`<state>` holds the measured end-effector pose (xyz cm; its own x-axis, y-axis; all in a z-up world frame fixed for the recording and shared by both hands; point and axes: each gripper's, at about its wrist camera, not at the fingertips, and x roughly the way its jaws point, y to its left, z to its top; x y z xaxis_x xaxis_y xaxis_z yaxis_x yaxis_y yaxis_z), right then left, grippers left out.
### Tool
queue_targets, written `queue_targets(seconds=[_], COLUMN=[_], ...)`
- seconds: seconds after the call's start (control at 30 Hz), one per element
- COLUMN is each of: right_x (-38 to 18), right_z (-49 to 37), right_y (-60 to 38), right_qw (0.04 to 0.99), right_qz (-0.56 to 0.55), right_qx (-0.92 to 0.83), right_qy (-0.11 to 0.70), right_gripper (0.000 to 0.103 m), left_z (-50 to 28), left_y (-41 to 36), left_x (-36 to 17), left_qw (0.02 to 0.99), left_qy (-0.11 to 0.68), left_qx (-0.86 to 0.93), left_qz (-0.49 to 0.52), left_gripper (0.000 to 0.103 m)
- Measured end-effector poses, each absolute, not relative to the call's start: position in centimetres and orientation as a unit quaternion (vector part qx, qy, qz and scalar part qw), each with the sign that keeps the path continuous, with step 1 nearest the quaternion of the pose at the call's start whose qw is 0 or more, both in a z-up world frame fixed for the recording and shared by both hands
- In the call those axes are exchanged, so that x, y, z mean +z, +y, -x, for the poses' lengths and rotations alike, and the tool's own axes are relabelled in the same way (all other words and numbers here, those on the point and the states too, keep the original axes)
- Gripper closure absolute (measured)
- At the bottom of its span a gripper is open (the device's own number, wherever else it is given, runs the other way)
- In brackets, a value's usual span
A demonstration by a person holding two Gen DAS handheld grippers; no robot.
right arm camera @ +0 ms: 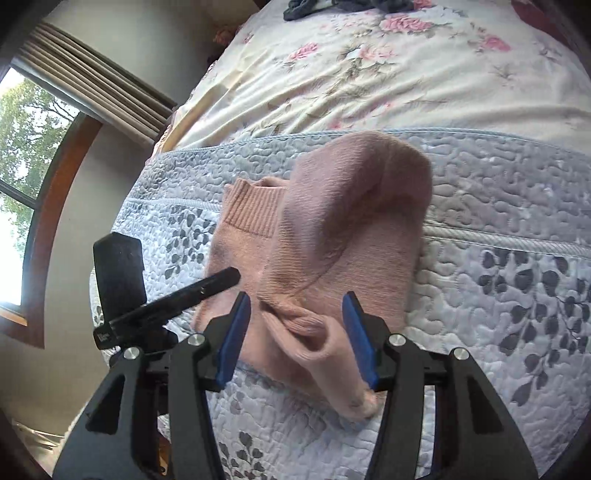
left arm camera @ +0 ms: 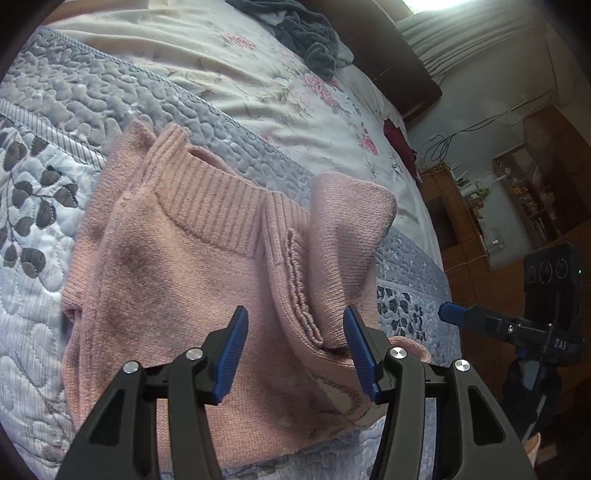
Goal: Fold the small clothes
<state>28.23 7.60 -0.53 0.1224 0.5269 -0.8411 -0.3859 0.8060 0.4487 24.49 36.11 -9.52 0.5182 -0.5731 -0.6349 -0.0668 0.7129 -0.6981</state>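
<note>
1. A pink knit sweater lies partly folded on a quilted bedspread.
2. The left gripper and right gripper both hover wide open, holding nothing.
3. The sleeve cuff lies directly between the right gripper's fingers, which are nearer.

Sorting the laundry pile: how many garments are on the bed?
2 visible: a pink sweater on the quilt below both open grippers, and a dark grey garment at the far end. Others may be hidden.

Bright window daylight, fisheye-warped dark edges

Pink sweater btwn spread R gripper
</note>
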Motion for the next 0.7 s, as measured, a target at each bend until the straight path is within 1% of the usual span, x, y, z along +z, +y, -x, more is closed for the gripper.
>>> queue_targets(seconds=[0.1,0.2,0.37,0.57,0.63,0.7], right_x=[-1.9,-4.5,-9.3,-11.7,-12.1,-12.2], right_z=[-27.5,-26.6,-25.4,-24.7,-24.5,-24.6], right_y=[4.5,2.0,0.4,-0.3,-0.4,-0.4], right_qw=[0.746,0.743,0.728,0.722,0.720,0.720], right_qz=[-0.071,-0.072,-0.089,-0.105,-0.109,-0.109], right_qx=[0.293,0.272,0.251,0.246,0.245,0.244], right_qy=[0.594,0.607,0.632,0.638,0.640,0.640], right_gripper=[0.049,0.049,0.049,0.049,0.049,0.049], left_z=[-25.3,-25.9,-26.5,-27.6,-28.2,-28.5], left_y=[35.3,34.7,33.5,32.2,31.7,31.5], left_x=[-10.2,-10.9,-12.3,-12.8,-12.8,-12.8], left_qw=[0.792,0.784,0.778,0.774,0.776,0.776], left_qy=[0.470,0.473,0.490,0.491,0.494,0.494], left_qx=[-0.159,-0.164,-0.160,-0.162,-0.158,-0.154], left_qz=[0.355,0.366,0.361,0.365,0.360,0.360], left_gripper=[0.046,0.045,0.045,0.045,0.047,0.059])
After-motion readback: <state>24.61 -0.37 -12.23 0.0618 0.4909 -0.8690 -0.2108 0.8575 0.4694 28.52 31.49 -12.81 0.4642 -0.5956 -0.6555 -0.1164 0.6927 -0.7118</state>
